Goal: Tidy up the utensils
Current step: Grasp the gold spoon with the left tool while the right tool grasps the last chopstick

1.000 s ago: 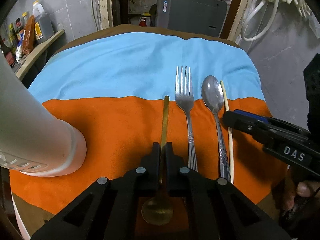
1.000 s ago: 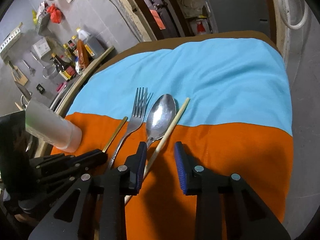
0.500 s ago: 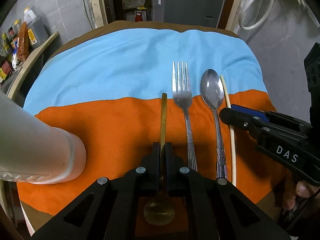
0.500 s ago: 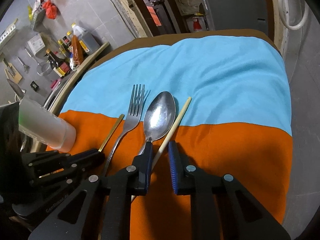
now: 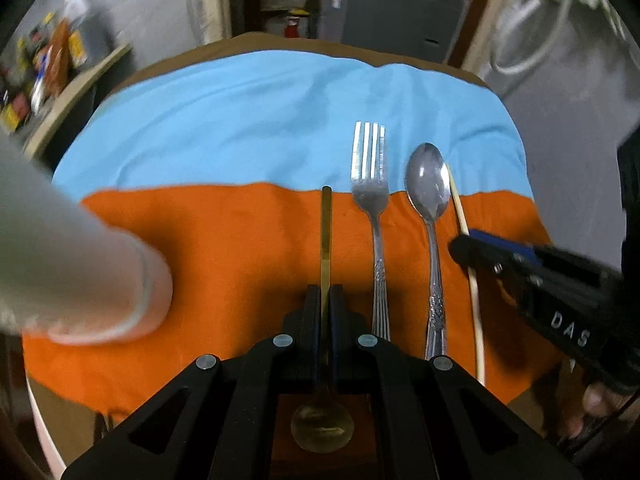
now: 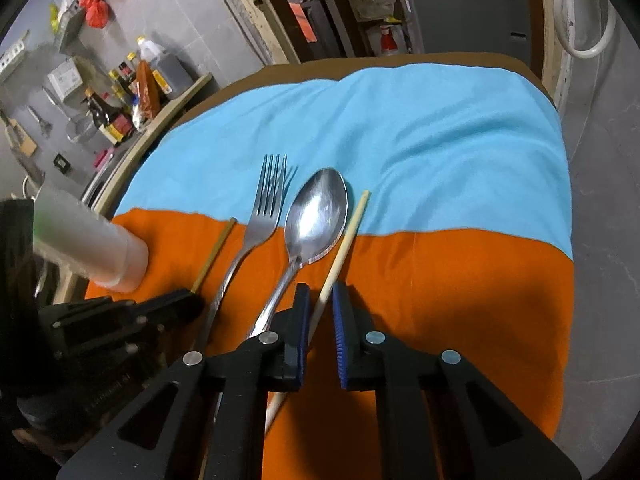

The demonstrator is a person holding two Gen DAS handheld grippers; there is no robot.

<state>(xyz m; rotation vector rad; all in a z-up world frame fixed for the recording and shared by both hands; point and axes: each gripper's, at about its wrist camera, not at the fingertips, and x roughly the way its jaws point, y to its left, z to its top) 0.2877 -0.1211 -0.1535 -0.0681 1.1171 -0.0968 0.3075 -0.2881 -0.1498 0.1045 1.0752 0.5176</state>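
Observation:
On the orange and blue cloth lie a gold spoon, a steel fork, a steel spoon and a pale chopstick, side by side. My left gripper is shut on the gold spoon's handle, with the bowl below the fingers. In the right wrist view my right gripper straddles the chopstick. Its jaws are closing, and a narrow gap still shows beside the stick. The fork and the steel spoon lie just left of it.
A white cylindrical holder stands on the orange cloth to the left, also in the right wrist view. A shelf of bottles runs along the left wall. A grey appliance stands behind the table. The cloth ends close on the right.
The right gripper's jaws have narrowed from wide apart to close around the chopstick. The left gripper has stayed shut on the gold spoon and barely shifted.

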